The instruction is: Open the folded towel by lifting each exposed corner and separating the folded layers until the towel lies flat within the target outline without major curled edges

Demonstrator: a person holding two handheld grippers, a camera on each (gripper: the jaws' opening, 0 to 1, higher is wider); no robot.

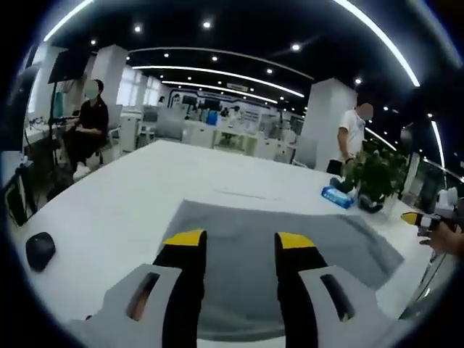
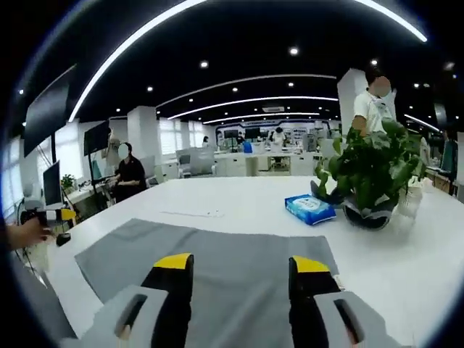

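While both grippers are hovering with jaws apart and empty — left gripper [image 1: 239,243], right gripper [image 2: 243,264] — the grey towel [image 2: 217,268] is lying spread near the table's [image 2: 406,254] near edge; unfolding looks largely done — outline undiscernible.

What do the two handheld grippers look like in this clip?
Both match. The left gripper and the right gripper each have two black jaws with yellow tips, rising from light grey bodies with a slot in each side. No cables or markings are visible.

Bright ceiling strip lights [image 1: 217,72], soft shadows, fisheye-bent edges, slight blur.
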